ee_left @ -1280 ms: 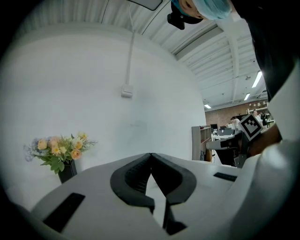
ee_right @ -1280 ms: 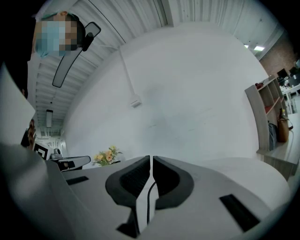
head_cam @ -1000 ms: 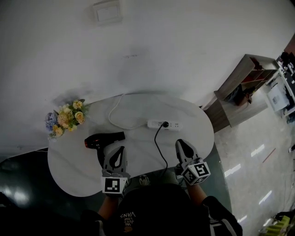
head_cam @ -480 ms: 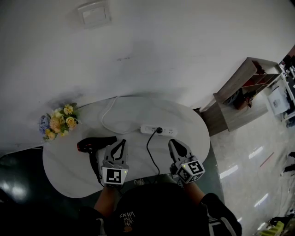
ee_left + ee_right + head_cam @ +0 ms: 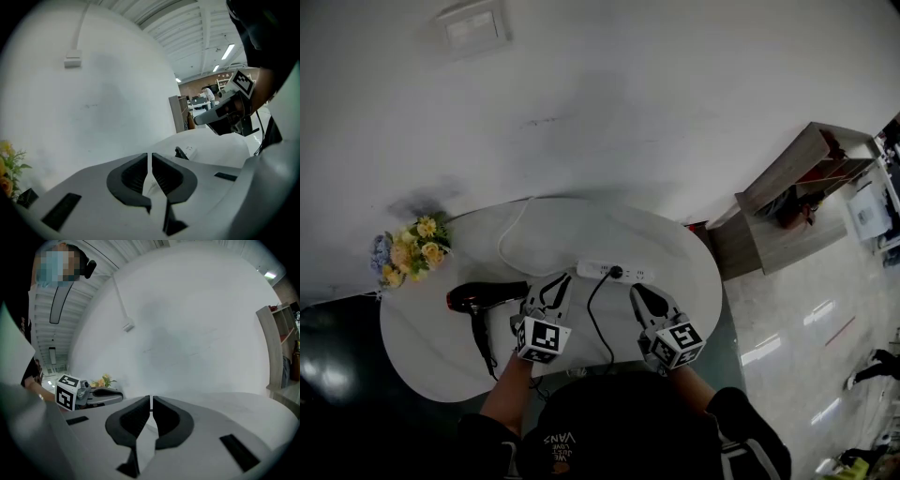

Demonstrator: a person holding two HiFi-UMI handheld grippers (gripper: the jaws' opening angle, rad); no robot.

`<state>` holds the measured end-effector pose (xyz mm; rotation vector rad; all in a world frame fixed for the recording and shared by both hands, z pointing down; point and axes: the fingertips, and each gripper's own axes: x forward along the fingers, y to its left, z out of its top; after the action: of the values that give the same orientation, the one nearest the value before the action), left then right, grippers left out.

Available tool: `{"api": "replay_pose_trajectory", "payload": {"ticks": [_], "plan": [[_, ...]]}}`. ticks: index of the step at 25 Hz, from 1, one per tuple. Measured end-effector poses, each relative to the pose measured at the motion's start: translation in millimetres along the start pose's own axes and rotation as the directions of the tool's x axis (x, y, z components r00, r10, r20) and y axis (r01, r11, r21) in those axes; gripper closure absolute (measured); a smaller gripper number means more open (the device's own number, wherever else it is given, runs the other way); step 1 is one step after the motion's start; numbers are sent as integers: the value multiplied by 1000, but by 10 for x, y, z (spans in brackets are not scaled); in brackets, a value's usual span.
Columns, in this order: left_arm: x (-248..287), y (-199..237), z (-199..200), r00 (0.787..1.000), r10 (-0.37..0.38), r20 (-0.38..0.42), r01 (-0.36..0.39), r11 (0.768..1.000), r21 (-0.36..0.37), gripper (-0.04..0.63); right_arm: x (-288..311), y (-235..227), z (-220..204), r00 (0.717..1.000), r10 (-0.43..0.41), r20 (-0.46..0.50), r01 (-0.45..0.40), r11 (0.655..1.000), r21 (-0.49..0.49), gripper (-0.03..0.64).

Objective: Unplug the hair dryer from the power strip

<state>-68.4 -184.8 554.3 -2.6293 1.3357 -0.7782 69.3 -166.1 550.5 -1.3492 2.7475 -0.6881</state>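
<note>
Workplace hall: ceiling strip lights (image 5: 228, 50), open shelving (image 5: 797, 187), glossy floor (image 5: 797, 328).

Smooth matt white table (image 5: 427, 352); glossy black plastic hair dryer (image 5: 483, 296); polished floor (image 5: 792, 323).

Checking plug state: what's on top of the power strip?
One black plug in the power strip, cord trailing off its near side. It hides its socket; others too small.

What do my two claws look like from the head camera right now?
Both the left claw and right claw have pale grey bodies with dark, ribbed pads. Each carries a white cube printed with black square markers. The person wears a black top.
</note>
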Motion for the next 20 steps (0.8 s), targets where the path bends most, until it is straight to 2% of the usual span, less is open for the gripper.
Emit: {"api": "replay_pose_trajectory", "payload": {"ticks": [3,5,8,10,12,15,18,20], "plan": [[165,-75,-113,998,-53,-39,55,997,53,568,74,-49,-50,1000,7,-8,-7,1000,-1,569],[266,-122,-200,993,-92,-76,99,991,93,514,106,-86,-100,1000,1,-26,-2,1000,-11,569],[404,-179,-298,981,-146,-130,166,973,161,448,148,-117,-153,999,0,-54,-1,1000,-16,569],[489,-214,-351,971,-175,-162,208,953,220,428,175,-145,-192,998,-1,-68,0,1000,-15,569],[566,-248,-408,959,-197,-203,251,924,289,415,200,-175,-246,997,2,-82,-5,999,-31,569],[680,-296,-512,936,-227,-269,320,866,383,385,254,-196,-294,993,4,-117,-14,996,-85,569],[784,-351,-638,904,-258,-341,395,808,437,343,334,-210,-333,988,5,-153,-26,991,-133,568],[860,-371,-713,885,-271,-379,433,778,455,312,399,-214,-346,986,10,-169,-35,989,-144,556]]}}
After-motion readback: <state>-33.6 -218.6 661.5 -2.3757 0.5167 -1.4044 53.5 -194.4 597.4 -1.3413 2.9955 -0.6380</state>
